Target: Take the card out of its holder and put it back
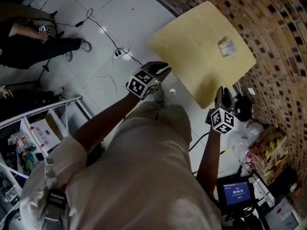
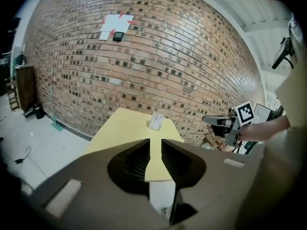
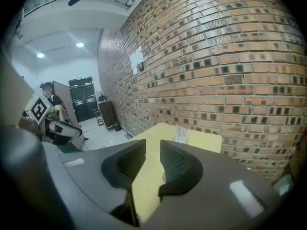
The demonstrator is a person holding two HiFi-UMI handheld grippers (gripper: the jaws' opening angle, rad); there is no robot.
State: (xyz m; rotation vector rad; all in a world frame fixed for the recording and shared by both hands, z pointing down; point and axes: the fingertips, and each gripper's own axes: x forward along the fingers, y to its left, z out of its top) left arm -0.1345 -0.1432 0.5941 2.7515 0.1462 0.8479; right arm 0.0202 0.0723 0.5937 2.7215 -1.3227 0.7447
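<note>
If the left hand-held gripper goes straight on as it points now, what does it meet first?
Most likely the near part of the yellow table; the card holder stands farther back. Depth is unclear.

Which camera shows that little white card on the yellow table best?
The head view: seen from above, the card sits unobstructed on the table. The left gripper view shows it small and far off; the right gripper view shows it small too, at a slant.

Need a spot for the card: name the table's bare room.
Yellow table is bare from its near edge up to the card holder near the brick wall. Crowded: right of the table, boxes and bags.
</note>
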